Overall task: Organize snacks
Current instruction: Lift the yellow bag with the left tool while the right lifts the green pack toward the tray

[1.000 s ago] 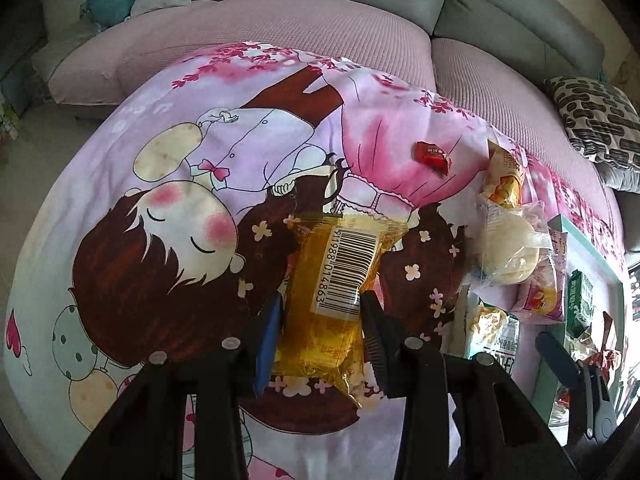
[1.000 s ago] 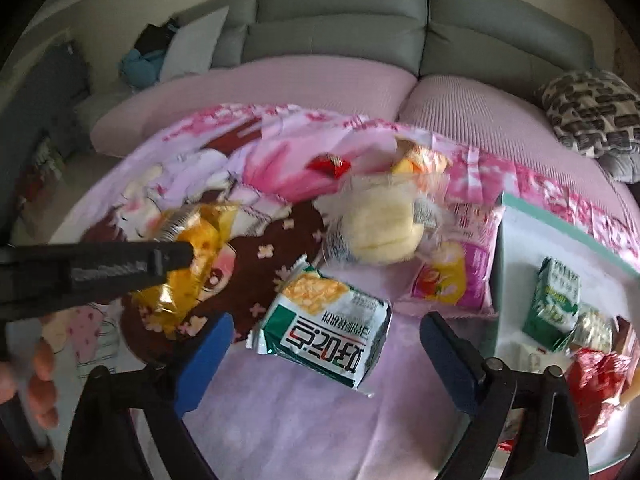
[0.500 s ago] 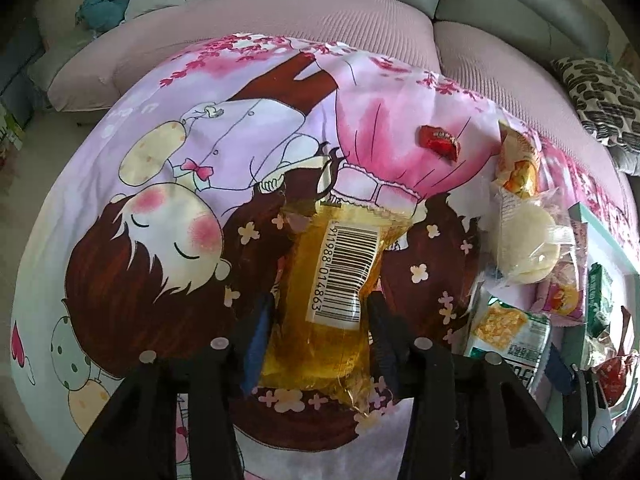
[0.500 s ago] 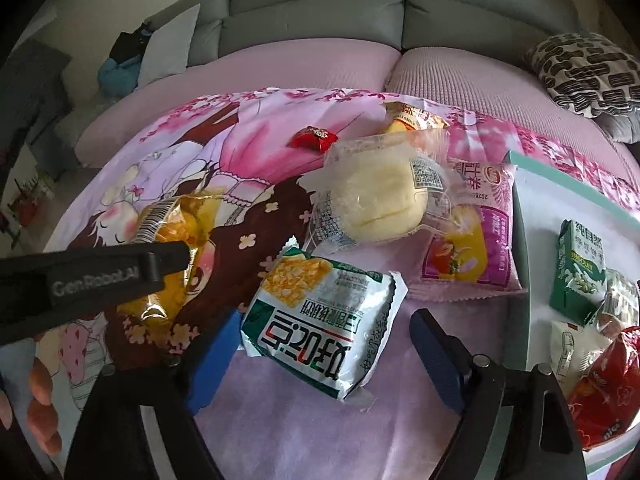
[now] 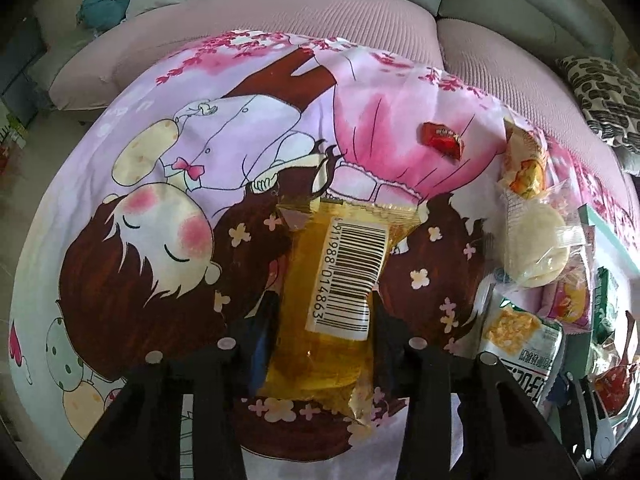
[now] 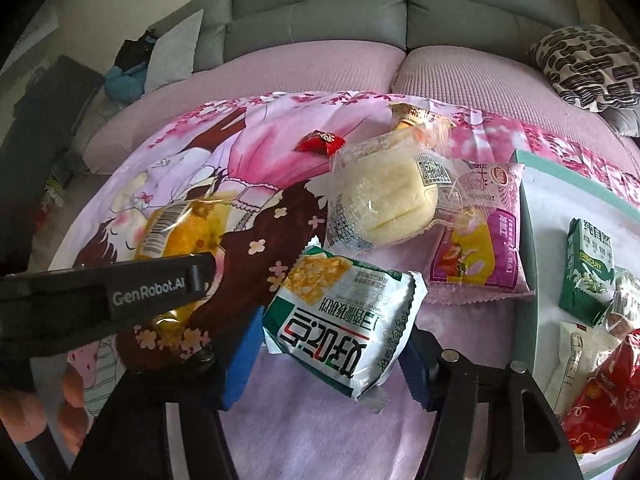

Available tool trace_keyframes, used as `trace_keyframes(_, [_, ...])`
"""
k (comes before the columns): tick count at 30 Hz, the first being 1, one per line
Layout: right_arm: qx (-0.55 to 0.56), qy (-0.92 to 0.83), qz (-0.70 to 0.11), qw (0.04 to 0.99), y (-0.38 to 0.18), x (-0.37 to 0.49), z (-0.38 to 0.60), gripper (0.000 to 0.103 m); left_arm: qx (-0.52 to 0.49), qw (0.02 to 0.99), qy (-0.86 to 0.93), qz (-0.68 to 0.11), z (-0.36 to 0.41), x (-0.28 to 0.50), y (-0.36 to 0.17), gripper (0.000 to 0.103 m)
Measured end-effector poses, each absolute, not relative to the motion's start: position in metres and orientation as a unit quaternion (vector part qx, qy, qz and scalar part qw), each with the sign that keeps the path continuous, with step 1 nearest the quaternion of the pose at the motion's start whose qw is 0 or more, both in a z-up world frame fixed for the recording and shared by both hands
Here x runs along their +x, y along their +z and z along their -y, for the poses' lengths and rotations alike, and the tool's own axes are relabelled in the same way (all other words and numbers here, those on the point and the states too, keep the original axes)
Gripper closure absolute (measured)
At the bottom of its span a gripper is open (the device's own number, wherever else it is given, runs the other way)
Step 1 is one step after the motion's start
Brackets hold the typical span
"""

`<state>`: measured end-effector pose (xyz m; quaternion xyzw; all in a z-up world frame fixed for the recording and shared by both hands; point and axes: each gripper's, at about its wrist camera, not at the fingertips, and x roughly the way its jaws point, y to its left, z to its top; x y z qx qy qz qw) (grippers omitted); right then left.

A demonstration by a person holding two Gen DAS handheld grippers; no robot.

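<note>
Since a second ago the right gripper (image 6: 328, 354) has been closing: its blue fingers (image 6: 240, 360), then wide of the green-and-white cracker packet (image 6: 344, 320), now press that packet's two sides. The packet sits tilted at lower centre of the right wrist view, its near corner raised off the lilac part of the cartoon-printed cloth (image 6: 320, 432) covering the surface.

The left gripper (image 5: 320, 344) has also just drawn its fingers (image 5: 262, 344) tighter, and they are clamped on the yellow barcoded snack bag (image 5: 336, 300), which runs up the middle of the left wrist view over the cloth.

Just above the cracker packet lies a clear-wrapped pale bun (image 6: 384, 200), overlapping a pink snack pouch (image 6: 480, 240) to its right. A small red candy (image 6: 320, 142) and an orange-topped wrapper (image 6: 416, 118) lie higher up, near the cloth's far edge.

At right, the teal-rimmed white tray (image 6: 528, 240) begins beside the pouch; its near half holds a green biscuit carton (image 6: 588, 268) and a red bag (image 6: 600, 408), its far half is bare. The cloth's left half in the left wrist view is free of snacks.

A grey and pink sofa (image 6: 320, 68) borders the top.
</note>
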<state>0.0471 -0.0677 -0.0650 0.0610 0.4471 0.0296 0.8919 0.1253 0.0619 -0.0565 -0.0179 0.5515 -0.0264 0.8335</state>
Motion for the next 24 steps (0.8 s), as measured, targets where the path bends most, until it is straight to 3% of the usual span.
trace_keyframes(24, [0.093, 0.033, -0.374, 0.922, -0.005, 0.024, 0.091, 0.039, -0.028, 0.888, -0.039, -0.457, -0.065, 0.100, 0.022, 0.060])
